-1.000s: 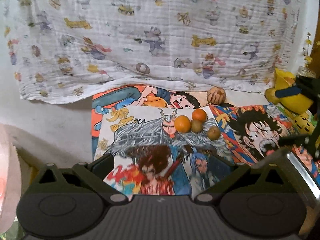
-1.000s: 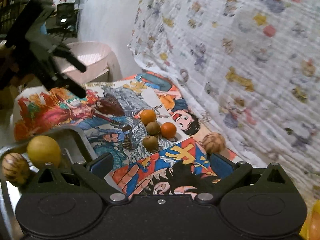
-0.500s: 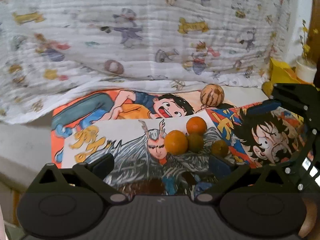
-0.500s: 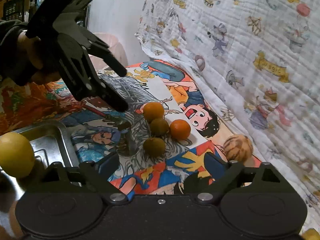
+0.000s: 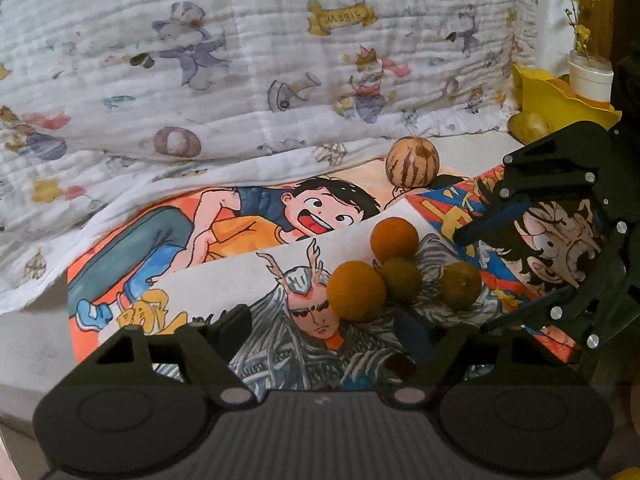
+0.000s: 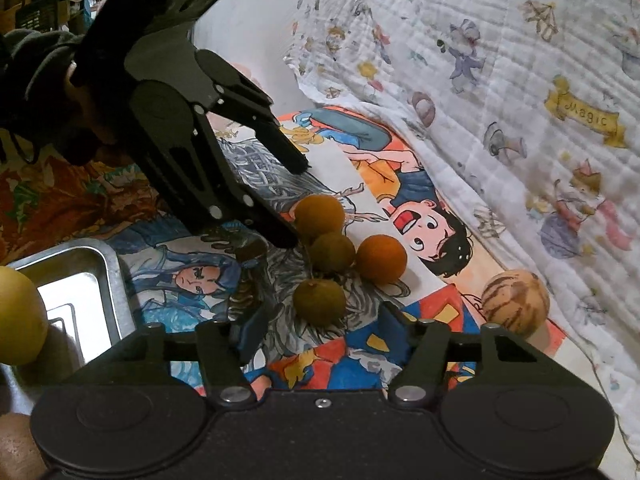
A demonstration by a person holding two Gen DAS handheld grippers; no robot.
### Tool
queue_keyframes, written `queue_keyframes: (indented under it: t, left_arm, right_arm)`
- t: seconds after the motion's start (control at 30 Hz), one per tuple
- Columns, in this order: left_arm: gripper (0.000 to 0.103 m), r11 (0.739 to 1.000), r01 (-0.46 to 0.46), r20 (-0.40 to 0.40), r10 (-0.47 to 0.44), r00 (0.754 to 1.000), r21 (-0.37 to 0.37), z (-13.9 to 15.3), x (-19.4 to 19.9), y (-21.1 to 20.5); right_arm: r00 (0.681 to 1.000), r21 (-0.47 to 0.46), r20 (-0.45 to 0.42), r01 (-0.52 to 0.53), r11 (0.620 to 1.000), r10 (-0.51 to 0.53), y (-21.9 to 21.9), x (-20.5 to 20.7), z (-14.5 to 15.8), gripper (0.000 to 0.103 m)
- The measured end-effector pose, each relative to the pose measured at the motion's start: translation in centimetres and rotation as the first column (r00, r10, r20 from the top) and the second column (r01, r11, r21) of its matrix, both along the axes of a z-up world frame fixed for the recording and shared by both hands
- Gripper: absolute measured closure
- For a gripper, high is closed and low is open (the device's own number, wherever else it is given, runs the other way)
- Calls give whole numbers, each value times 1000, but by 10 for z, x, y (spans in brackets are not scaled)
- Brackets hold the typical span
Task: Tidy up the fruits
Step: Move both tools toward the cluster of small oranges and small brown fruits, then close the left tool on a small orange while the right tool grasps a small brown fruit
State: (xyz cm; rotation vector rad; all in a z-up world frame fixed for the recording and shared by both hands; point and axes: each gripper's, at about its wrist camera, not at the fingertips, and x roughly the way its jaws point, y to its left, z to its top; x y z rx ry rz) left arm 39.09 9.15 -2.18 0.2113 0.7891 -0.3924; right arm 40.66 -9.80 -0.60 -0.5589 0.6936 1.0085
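Left tongs (image 6: 294, 204) are spread and empty, tips just beside the nearest orange fruit (image 6: 319, 216). Right tongs (image 6: 316, 330) are spread and empty before the green fruit (image 6: 319, 302). The four fruits (image 5: 402, 276) cluster, some touching, on the table (image 5: 248, 280); closing on one may roll its neighbours away. Converging tongs may collide.
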Motion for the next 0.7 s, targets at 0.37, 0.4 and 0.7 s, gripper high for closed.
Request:
queue_keyframes:
  t: [0.37, 0.4, 0.7]
  left_arm:
    - [35, 994, 113, 23, -113, 993, -2, -1, 3, -7]
    - [36, 992, 124, 25, -124, 992, 1, -1, 3, -8]
    - [48, 985, 171, 39, -172, 984, 28, -3, 0, -12]
  right_arm:
    - [1000, 22, 11, -21, 1000, 20, -1, 1, -2, 62]
    - [1000, 23, 10, -23, 999, 23, -1, 1, -2, 63]
    - [999, 30, 18, -32, 999, 32, 0, 0, -3, 71]
